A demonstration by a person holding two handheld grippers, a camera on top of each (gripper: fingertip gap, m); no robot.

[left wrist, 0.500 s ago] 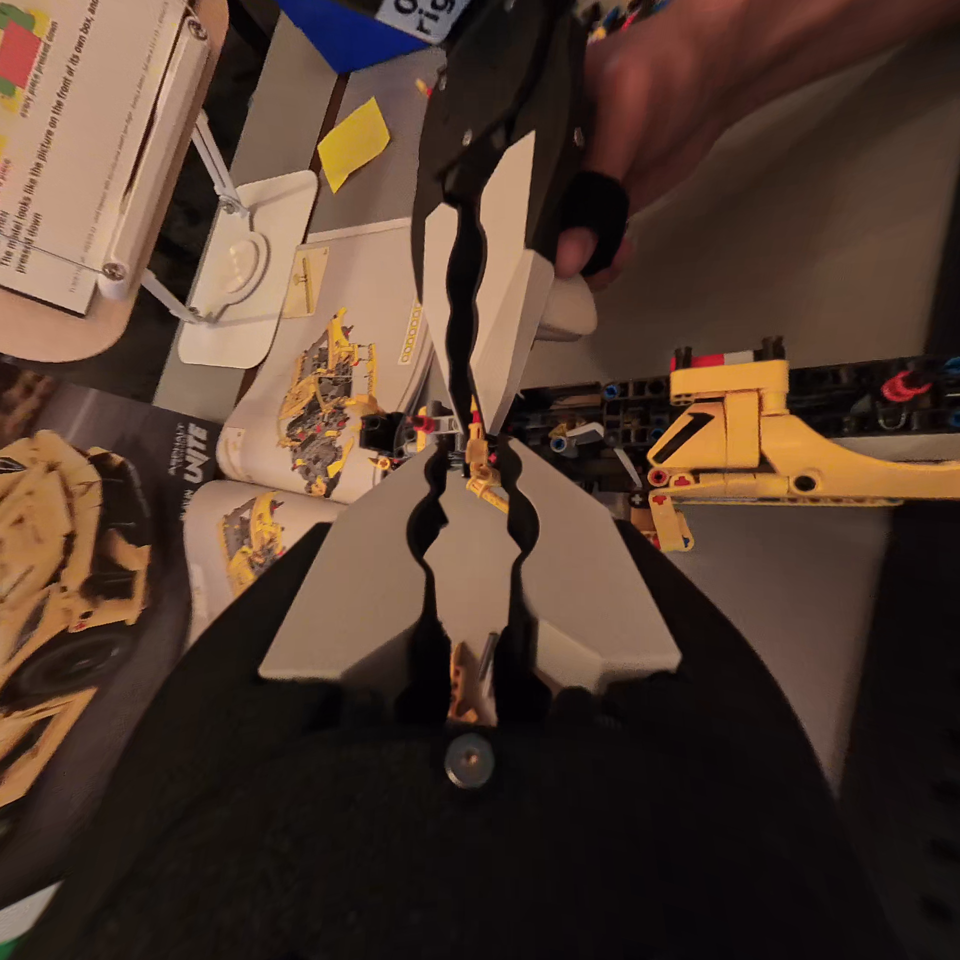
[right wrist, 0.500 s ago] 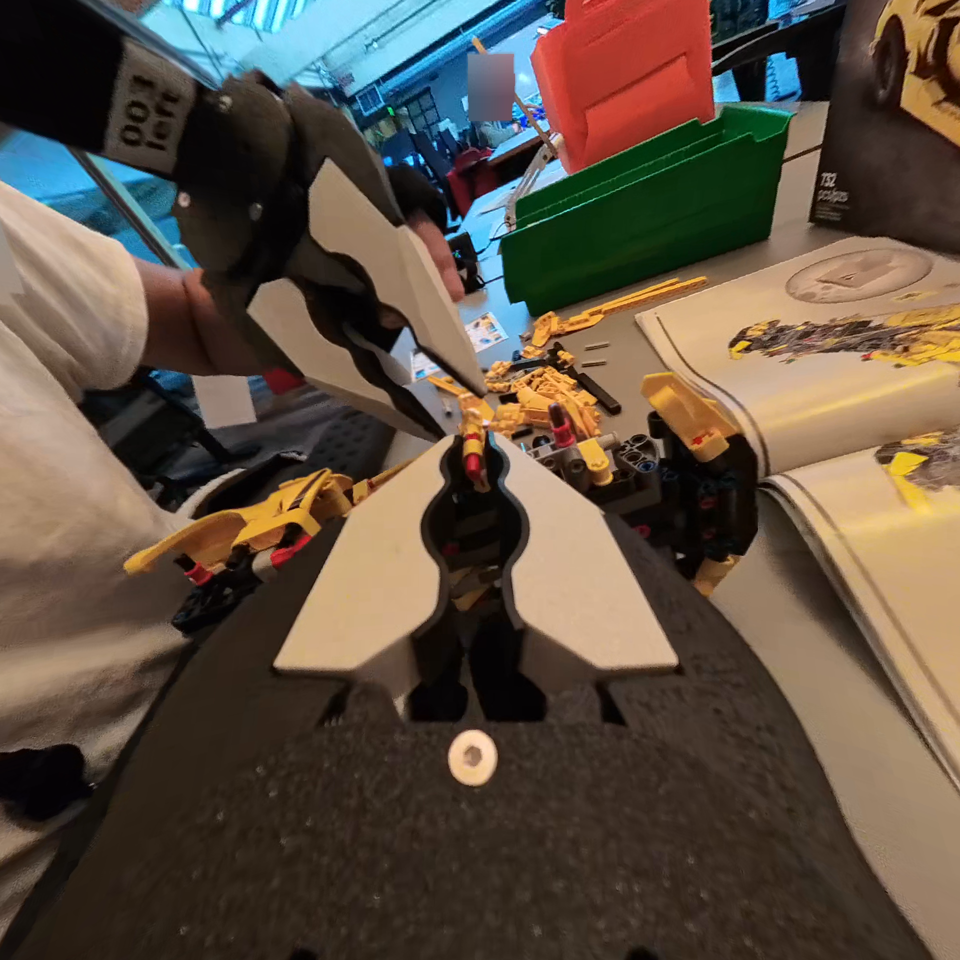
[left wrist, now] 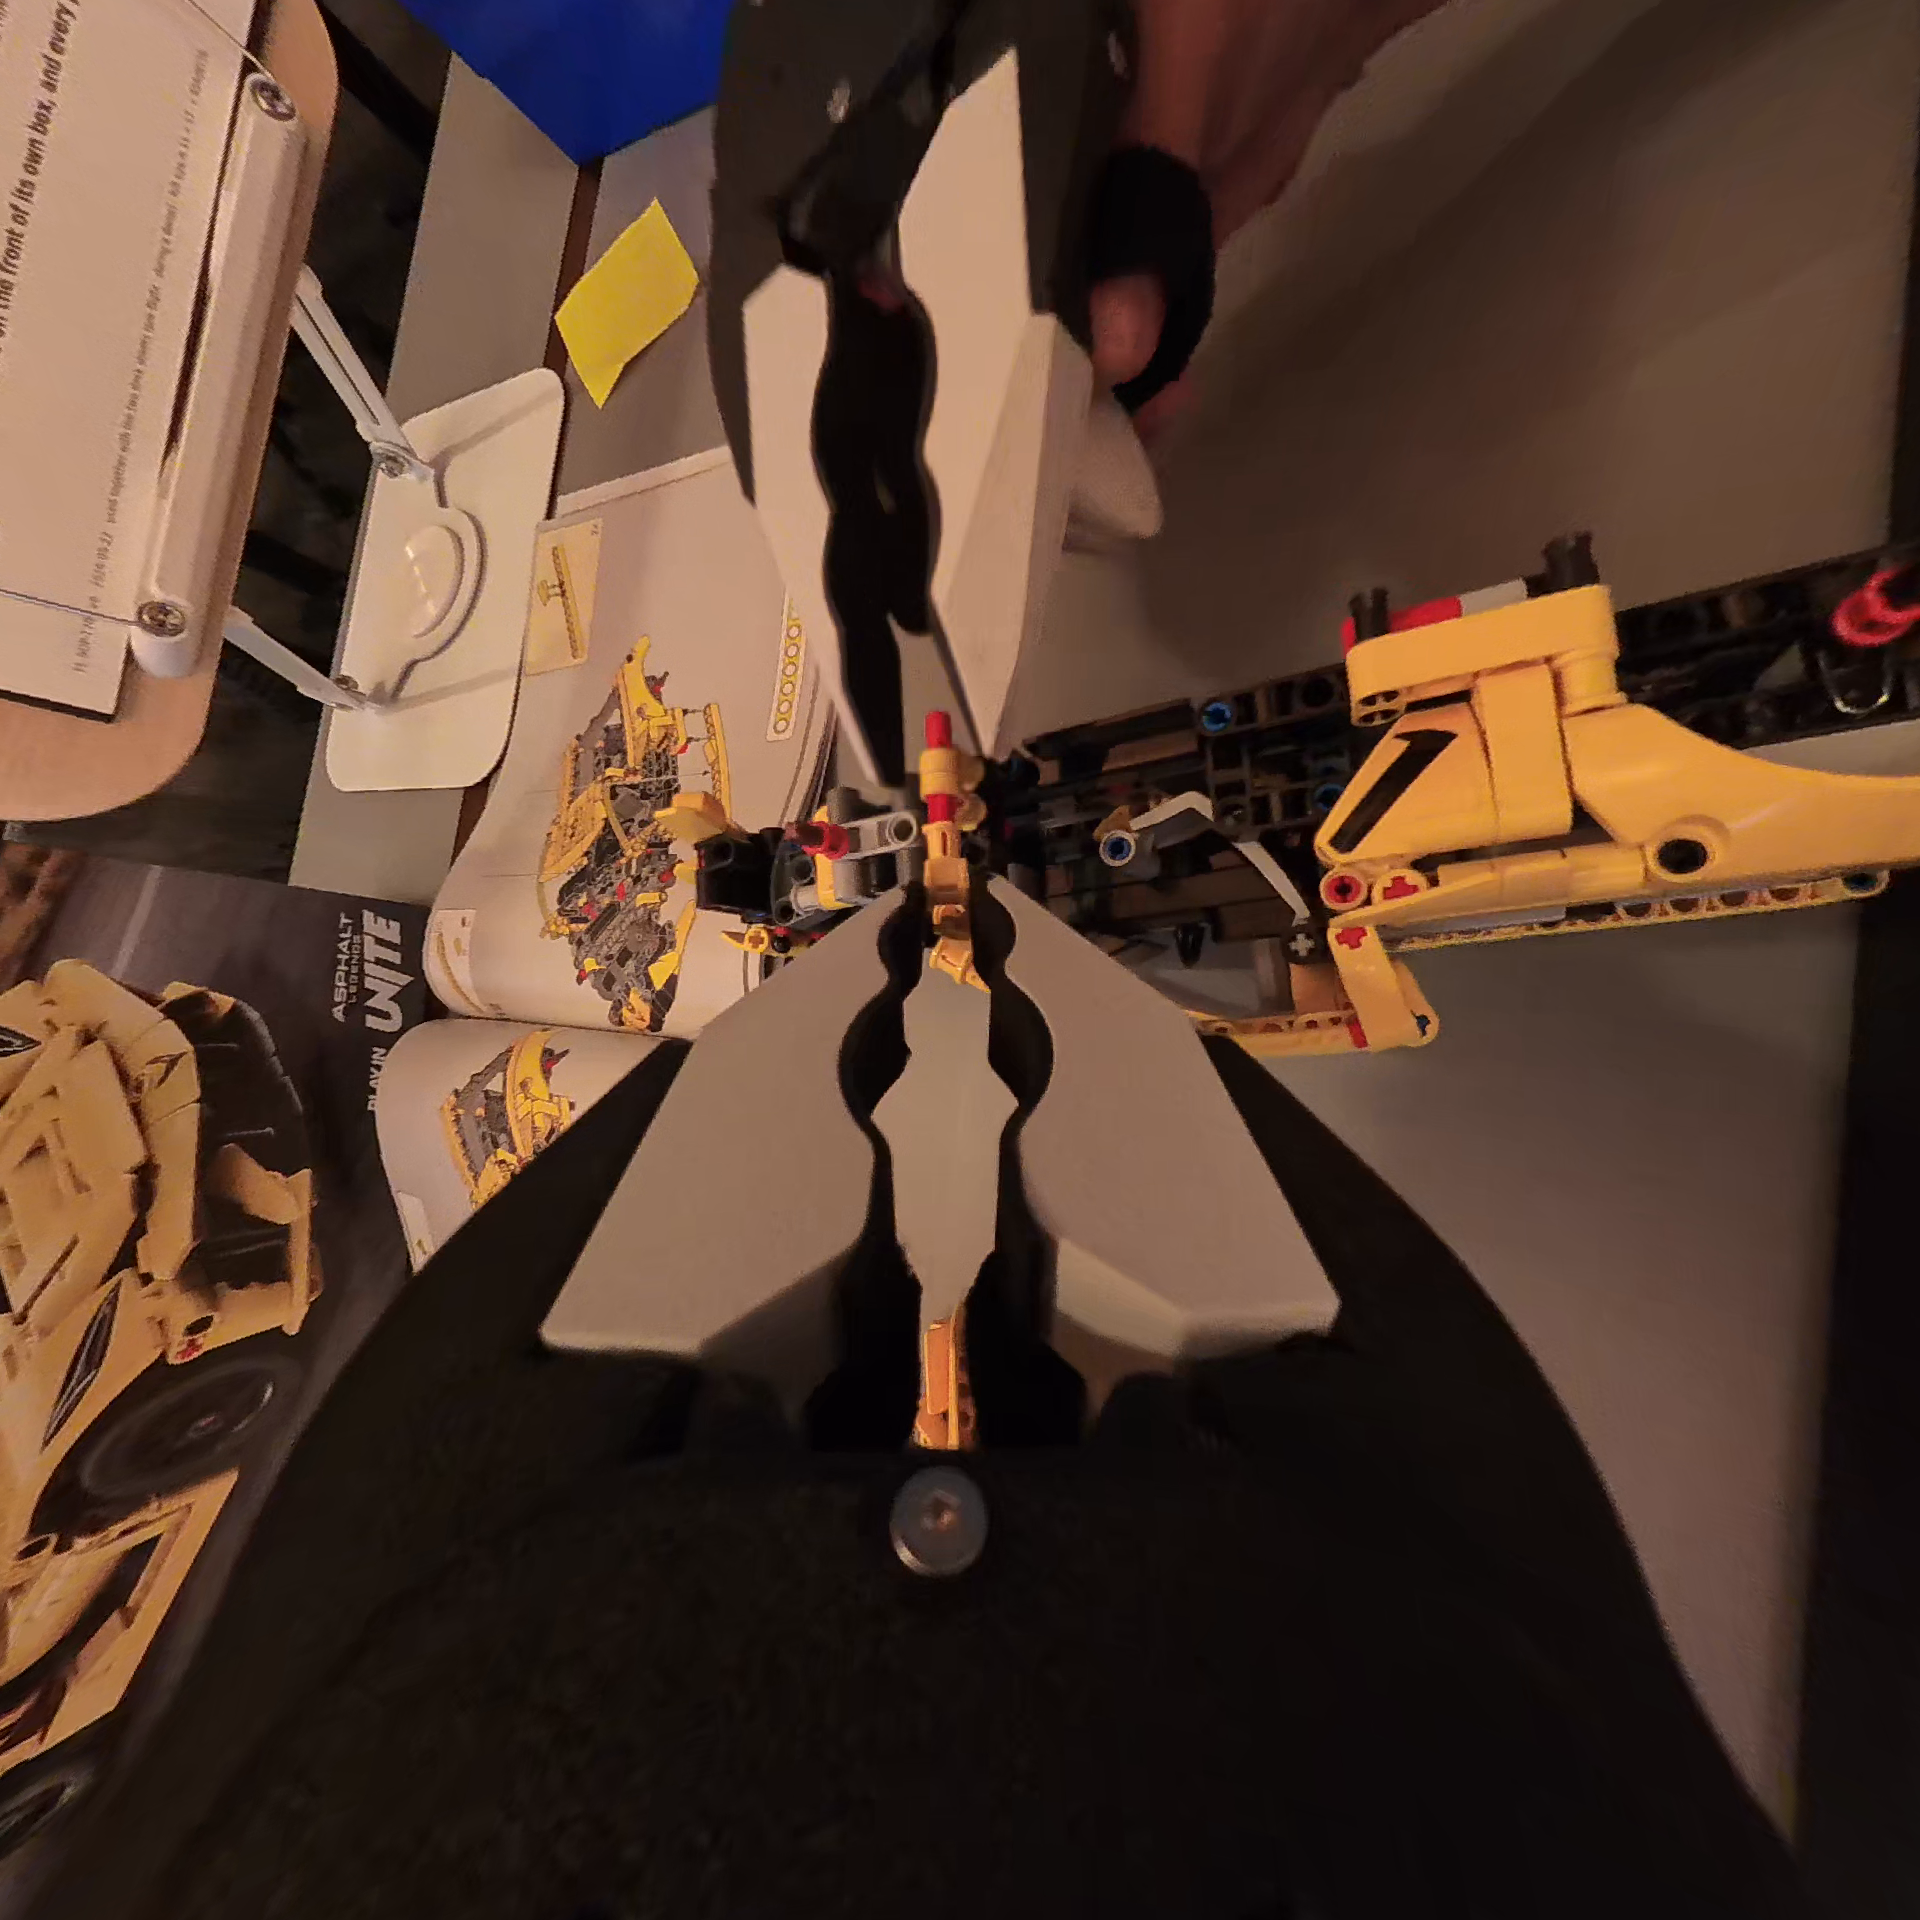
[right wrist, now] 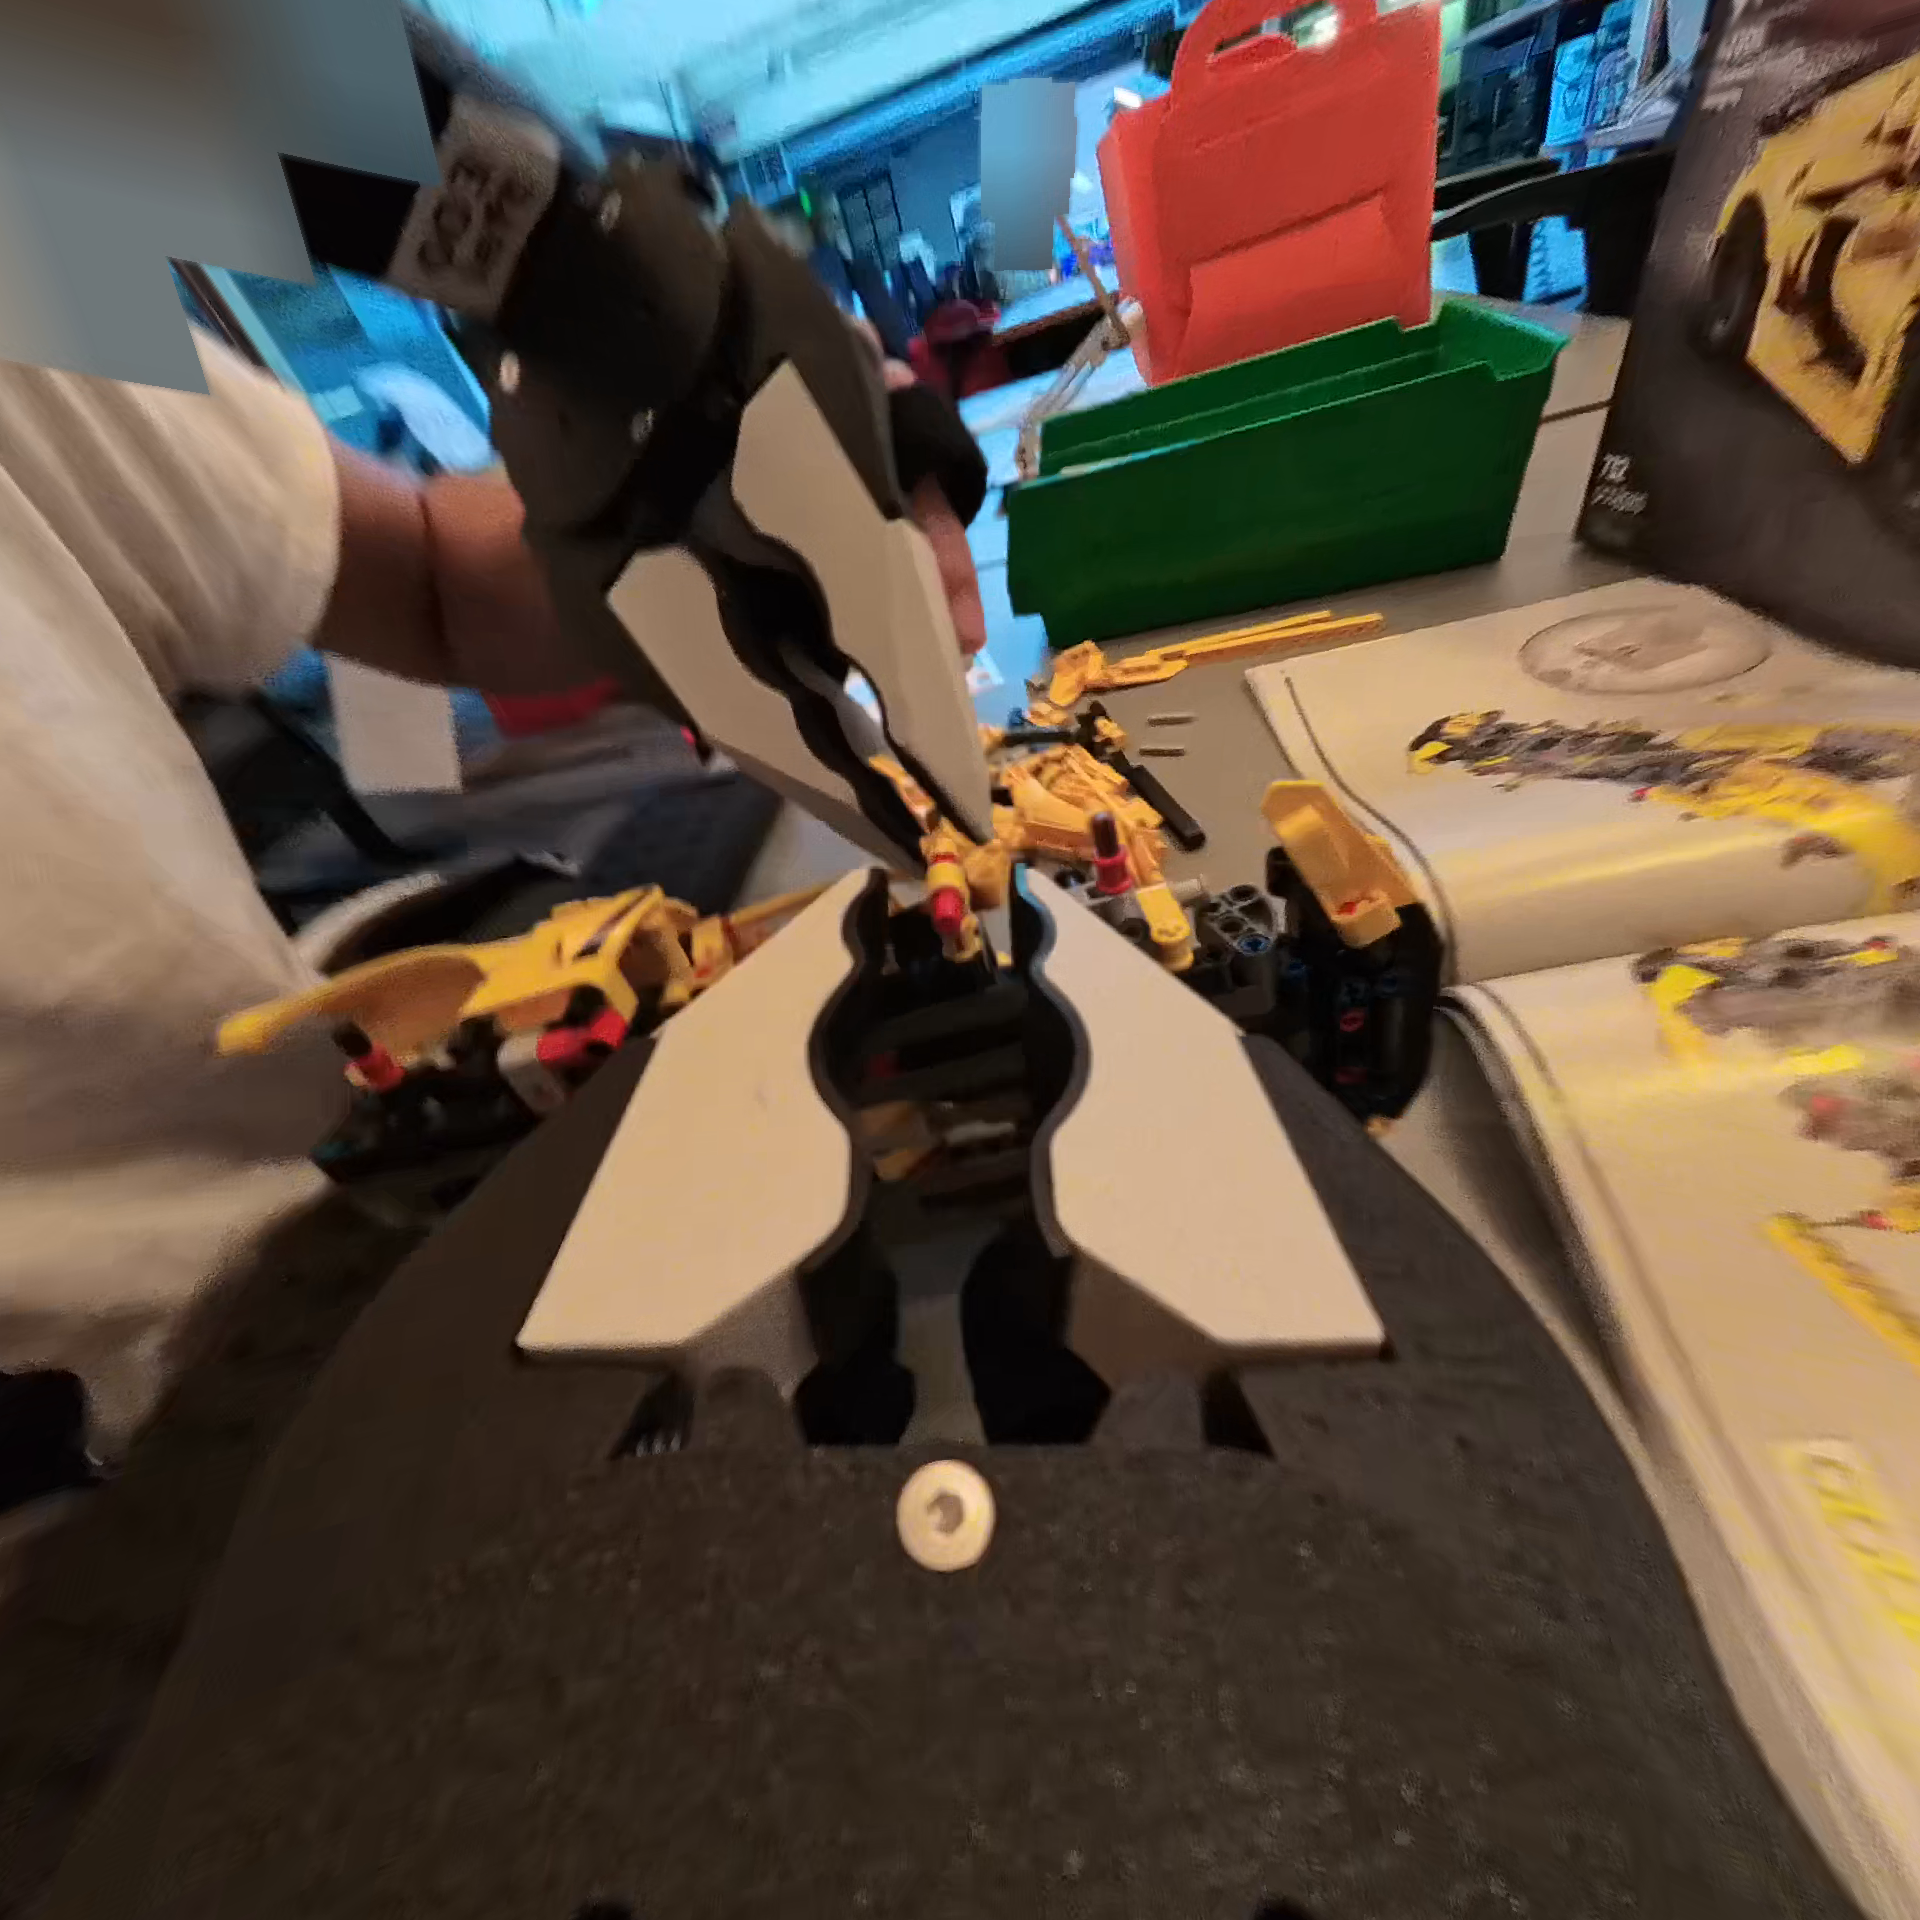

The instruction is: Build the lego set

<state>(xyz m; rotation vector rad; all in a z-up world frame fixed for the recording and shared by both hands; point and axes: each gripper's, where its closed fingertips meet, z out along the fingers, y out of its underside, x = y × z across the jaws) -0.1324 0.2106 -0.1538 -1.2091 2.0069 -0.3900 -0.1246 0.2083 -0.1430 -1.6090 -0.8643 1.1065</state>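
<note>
Where the two pairs of wedge-shaped grey fingers meet, a slim yellow piece with red pin ends stands between them, just above the black-and-yellow lego model that lies along the grey counter. Seen from its own camera, the left gripper has its scalloped inner edges drawn close at the tips, pinching the lower, yellow end of that piece. From above comes the right gripper, its tips at the upper red end of the same piece; in its own view the right gripper shows a gap between its tips, with the piece sitting in that gap, and I cannot tell whether the fingers press on it. Both tools have matte black, foam-like bodies and smooth pale finger plates. The model is a long frame of perforated black beams carrying glossy yellow curved panels, with small red and blue pins showing. Beside it an open instruction booklet lies with curved, glossy pages printed with yellow drawings. More loose yellow parts are heaped beyond the model, near a green plastic bin and an orange plastic case. A dark box with a picture of a yellow car lies by the booklet.
</note>
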